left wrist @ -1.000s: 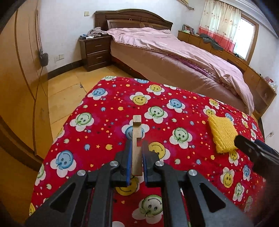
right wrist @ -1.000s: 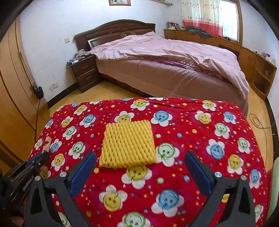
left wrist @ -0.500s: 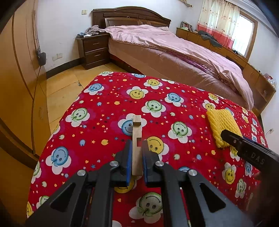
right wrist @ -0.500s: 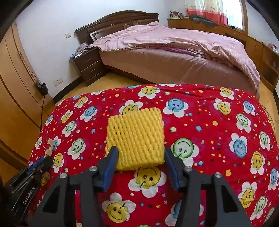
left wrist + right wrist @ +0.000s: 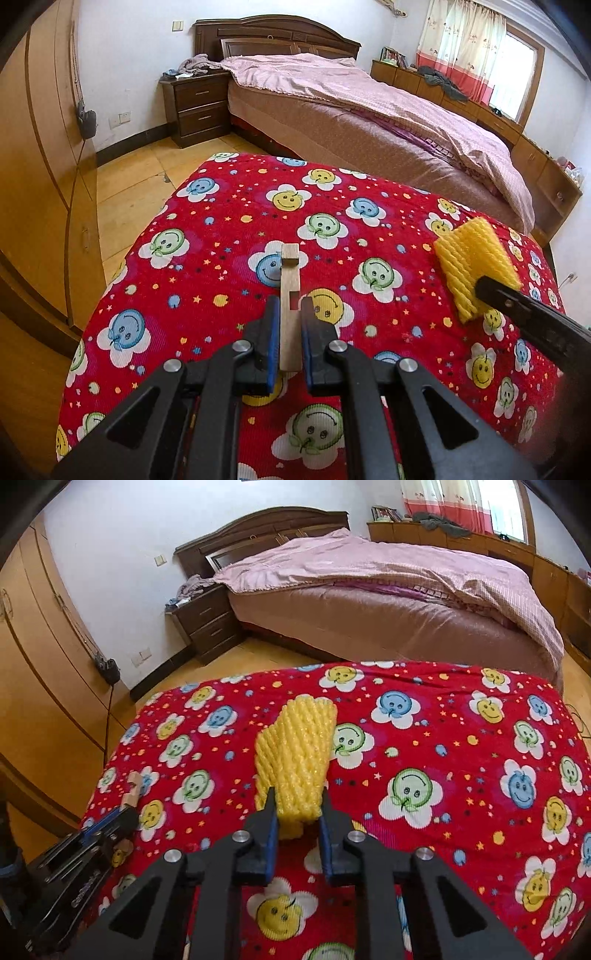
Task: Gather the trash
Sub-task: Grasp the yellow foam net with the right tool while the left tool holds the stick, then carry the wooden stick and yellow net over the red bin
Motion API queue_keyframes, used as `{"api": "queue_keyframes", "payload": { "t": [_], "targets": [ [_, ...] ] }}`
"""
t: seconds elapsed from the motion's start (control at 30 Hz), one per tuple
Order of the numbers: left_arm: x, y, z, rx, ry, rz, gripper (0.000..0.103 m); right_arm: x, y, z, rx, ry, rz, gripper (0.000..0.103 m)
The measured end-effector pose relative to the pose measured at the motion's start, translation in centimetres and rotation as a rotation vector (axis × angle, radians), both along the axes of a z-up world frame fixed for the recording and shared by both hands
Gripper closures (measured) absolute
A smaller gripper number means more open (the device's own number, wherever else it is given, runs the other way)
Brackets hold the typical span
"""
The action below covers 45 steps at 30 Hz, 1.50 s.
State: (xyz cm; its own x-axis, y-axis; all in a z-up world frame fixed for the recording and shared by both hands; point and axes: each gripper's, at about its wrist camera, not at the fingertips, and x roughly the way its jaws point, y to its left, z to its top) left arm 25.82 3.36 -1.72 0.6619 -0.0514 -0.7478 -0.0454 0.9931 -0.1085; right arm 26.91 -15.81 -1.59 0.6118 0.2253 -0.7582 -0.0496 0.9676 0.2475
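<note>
Over the smiley-print red cloth (image 5: 443, 746): left gripper (image 5: 289, 314) clamped tight on a notched wooden piece (image 5: 289, 280); right gripper (image 5: 297, 805), jaws just closing, pinching the yellow foam fruit net (image 5: 295, 746), bunching it. Beyond, a pink-covered bed (image 5: 369, 576).
</note>
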Motion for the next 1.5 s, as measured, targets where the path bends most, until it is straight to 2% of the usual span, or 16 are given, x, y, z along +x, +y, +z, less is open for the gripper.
{"api": "queue_keyframes", "payload": {
  "t": [0.4,0.73,1.5],
  "targets": [
    [-0.8,-0.7,0.8,-0.012,-0.015,-0.031,0.093,-5.4,-2.7,4.7,0.035,-0.098,-0.020,0.083],
    [-2.7,-3.0,3.0,-0.038,-0.043,-0.097,0.093,-10.7,-5.8,7.5,0.049,-0.154,-0.090,0.083],
    [-10.0,-11.8,7.5,-0.038,-0.099,-0.299,0.093,-20.4,-13.4,9.7,0.141,-0.226,-0.252,0.083]
  ]
}}
